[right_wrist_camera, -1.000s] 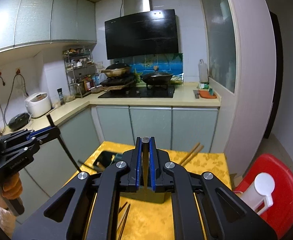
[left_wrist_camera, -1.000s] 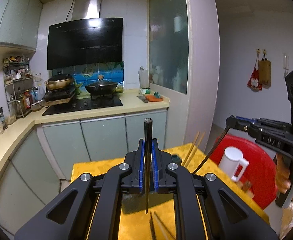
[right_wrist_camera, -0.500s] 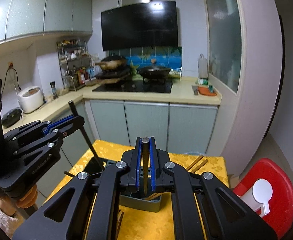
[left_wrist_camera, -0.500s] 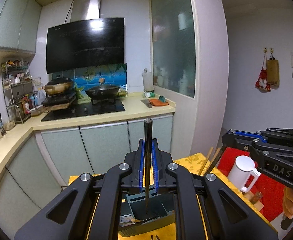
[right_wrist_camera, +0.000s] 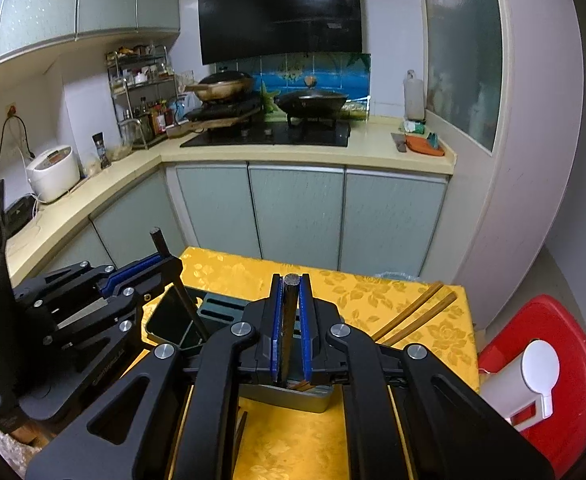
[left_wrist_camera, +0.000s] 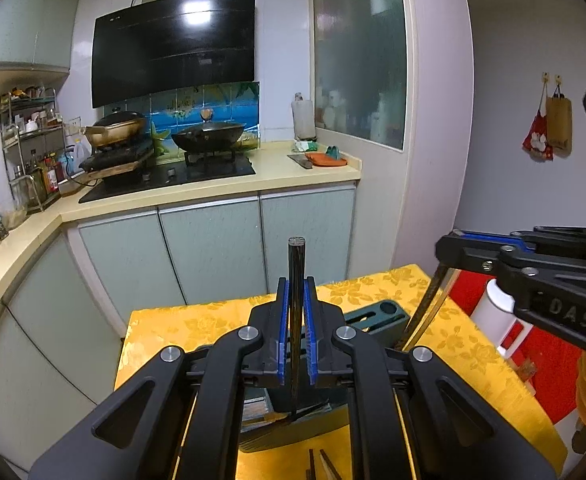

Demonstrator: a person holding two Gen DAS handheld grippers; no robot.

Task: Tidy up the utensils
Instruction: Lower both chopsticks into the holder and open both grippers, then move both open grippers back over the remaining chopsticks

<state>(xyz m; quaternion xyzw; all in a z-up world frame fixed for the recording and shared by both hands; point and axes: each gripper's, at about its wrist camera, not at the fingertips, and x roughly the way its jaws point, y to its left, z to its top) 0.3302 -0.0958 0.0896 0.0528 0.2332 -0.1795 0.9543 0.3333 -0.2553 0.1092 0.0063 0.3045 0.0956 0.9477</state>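
you hold a dark chopstick (left_wrist_camera: 295,300) clamped upright in the left gripper (left_wrist_camera: 296,336) and another (right_wrist_camera: 290,312) in the right gripper (right_wrist_camera: 291,328), above the grey-green holder (left_wrist_camera: 377,318) on the yellow table (left_wrist_camera: 173,332); next, judge each tip into a compartment before letting go.

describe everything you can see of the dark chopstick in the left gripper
The dark chopstick is a slim, near-black stick with a flat round top end. It stands about upright, clamped between the blue pads of the left gripper, top end above them. Its tip reaches down into the dark grey-green utensil holder on the yellow tablecloth.
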